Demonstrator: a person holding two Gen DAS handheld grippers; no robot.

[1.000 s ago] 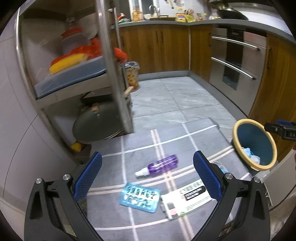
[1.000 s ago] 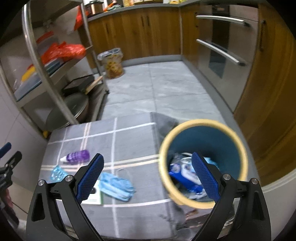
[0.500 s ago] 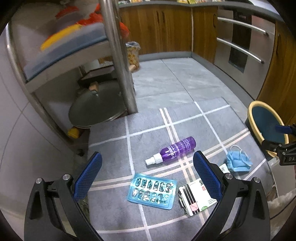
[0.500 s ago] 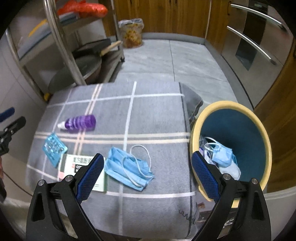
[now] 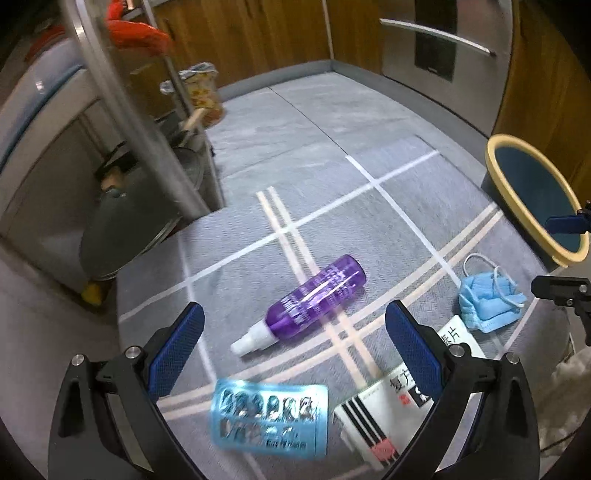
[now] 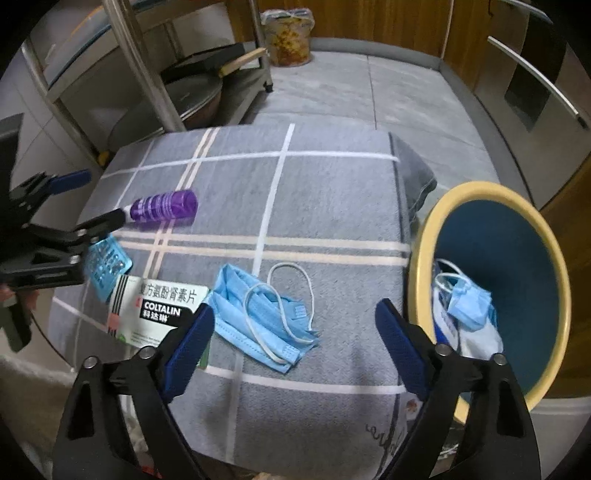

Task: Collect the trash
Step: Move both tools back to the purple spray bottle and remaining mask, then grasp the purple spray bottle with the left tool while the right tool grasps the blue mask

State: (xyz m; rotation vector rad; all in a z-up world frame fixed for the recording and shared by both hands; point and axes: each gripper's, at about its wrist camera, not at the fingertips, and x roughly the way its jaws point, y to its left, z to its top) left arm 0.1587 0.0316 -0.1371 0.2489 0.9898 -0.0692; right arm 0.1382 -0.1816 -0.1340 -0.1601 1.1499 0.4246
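Observation:
A purple spray bottle (image 5: pixel 314 295) (image 6: pixel 164 211) lies on a grey checked cloth (image 6: pixel 332 192). Near it lie a blue blister pack (image 5: pixel 269 419) (image 6: pixel 105 262), a white medicine box (image 5: pixel 384 417) (image 6: pixel 159 314) and a blue face mask (image 5: pixel 487 304) (image 6: pixel 258 314). A blue bin with a yellow rim (image 5: pixel 532 195) (image 6: pixel 491 280) stands at the cloth's right edge and holds other masks. My left gripper (image 5: pixel 293 343) is open, low over the bottle. My right gripper (image 6: pixel 293 343) is open, low over the face mask, beside the bin.
A metal rack (image 5: pixel 110 92) with a pan lid (image 6: pixel 192 96) on its lower shelf stands at the far left. A bagged waste basket (image 6: pixel 288 33) stands on the tiled floor behind. Wooden cabinets and an oven (image 5: pixel 436 48) line the back and right.
Both grippers have dropped lower and closer to the cloth. The left now hangs over the bottle; the right has shifted left from the bin to over the face mask.

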